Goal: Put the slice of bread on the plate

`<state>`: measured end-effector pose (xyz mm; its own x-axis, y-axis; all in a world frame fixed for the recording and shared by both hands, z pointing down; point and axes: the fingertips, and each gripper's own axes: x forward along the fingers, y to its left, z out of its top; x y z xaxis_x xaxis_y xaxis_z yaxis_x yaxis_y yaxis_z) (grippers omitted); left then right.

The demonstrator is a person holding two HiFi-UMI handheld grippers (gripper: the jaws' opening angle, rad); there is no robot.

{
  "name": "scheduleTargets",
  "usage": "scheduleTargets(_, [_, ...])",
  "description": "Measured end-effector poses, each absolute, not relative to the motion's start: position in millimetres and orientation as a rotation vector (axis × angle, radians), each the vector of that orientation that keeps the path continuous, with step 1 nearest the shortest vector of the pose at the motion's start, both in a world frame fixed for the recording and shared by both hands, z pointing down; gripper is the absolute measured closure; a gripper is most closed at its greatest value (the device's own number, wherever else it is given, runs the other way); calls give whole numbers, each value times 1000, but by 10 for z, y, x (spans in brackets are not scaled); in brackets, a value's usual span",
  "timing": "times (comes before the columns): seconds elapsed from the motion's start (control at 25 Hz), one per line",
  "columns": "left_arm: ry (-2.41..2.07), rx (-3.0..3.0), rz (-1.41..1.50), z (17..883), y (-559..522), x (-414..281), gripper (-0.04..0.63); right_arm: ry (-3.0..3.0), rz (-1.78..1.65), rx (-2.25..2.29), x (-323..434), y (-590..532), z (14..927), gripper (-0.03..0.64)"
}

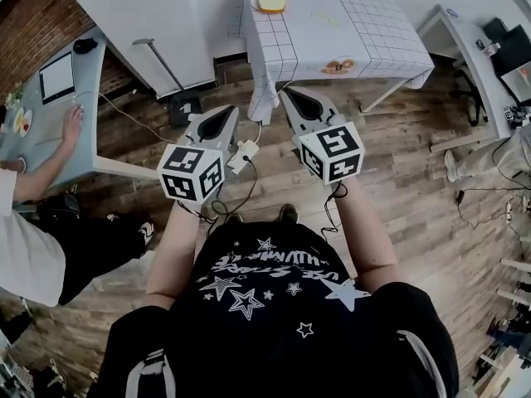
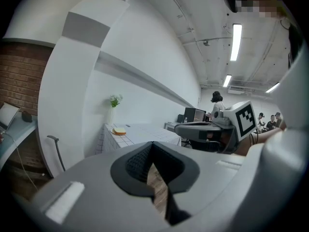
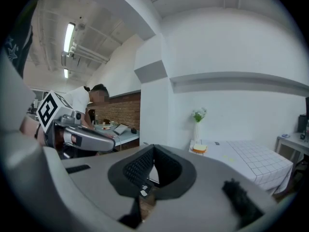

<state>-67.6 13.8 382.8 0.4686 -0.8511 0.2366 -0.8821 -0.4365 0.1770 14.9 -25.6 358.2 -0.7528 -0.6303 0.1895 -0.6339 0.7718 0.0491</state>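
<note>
Pointing toward the far bench (image 1: pixel 365 31), the left gripper (image 1: pixel 230 109) and the right gripper (image 1: pixel 287 93) are held side by side above a wooden floor (image 1: pixel 398 164), well apart from the bench. In the left gripper view the jaws of the left gripper (image 2: pixel 153 144) are seen together at their tips, and nothing is held between them; only floor is visible through the dark opening behind the tips. In the right gripper view the jaws of the right gripper (image 3: pixel 153 147) are also pressed together, and they are empty as well.

The bench is covered with a white cloth printed with a grid. The slice of bread (image 1: pixel 271 2) is found on this cloth near its far left corner, far from both grippers. An orange-yellow rim (image 2: pixel 119 133) is seen under the slice; whether this rim is the plate cannot be told. Just beyond the slice, against the white wall, a slim vase with green flowers (image 2: pixel 114 103) is placed. A small orange-brown thing (image 1: pixel 338 65) is seen at the near edge of the bench, but it is too small to be named.

At the far left, a grey desk (image 1: pixel 41 131) is used by another person, whose hand (image 1: pixel 71 127) is laid on it.
</note>
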Motion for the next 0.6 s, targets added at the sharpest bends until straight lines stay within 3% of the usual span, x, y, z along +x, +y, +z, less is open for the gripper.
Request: scheduleTargets(0.6, [-1286,2569,134,3831,205,-1106,586,-2659,34,1150,-334,50,3635,603])
